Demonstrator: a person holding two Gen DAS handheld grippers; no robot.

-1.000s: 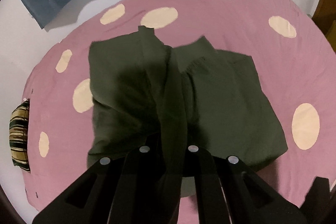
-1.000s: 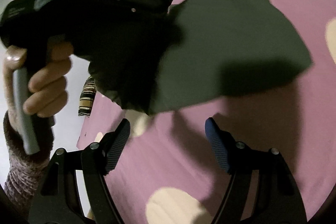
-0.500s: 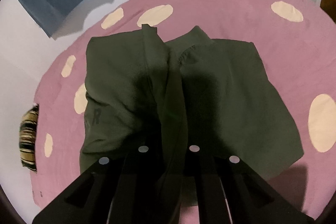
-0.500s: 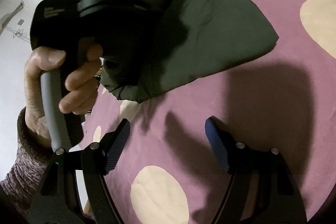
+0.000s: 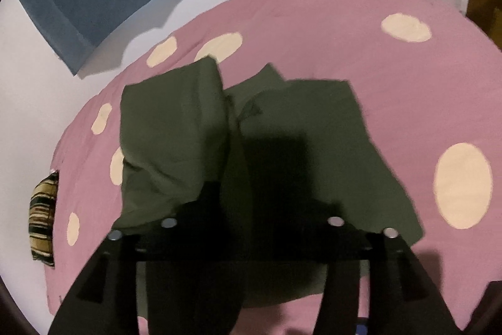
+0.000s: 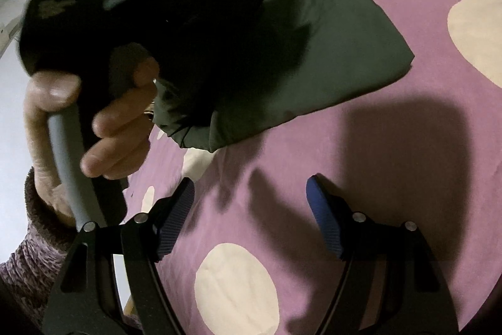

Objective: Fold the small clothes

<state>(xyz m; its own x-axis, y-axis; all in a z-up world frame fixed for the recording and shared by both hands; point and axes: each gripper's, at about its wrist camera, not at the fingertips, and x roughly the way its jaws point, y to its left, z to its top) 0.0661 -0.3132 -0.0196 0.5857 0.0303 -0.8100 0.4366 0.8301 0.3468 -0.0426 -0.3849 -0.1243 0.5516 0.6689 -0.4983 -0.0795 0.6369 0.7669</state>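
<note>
The dark green garment (image 5: pixel 298 146) is lying half-folded near the middle of the pink spotted bedspread (image 5: pixel 392 77), its left flap still humped up. My left gripper (image 5: pixel 251 228) is sitting right over the near hem, and its jaws have just been opening; a fold of cloth is hanging between them, no longer pinched. I'm wanting to draw back cleanly here, so the fold isn't dragged loose. My right gripper (image 6: pixel 251 215) is hovering wide and empty over bare bedspread, short of the garment's near edge.
</note>
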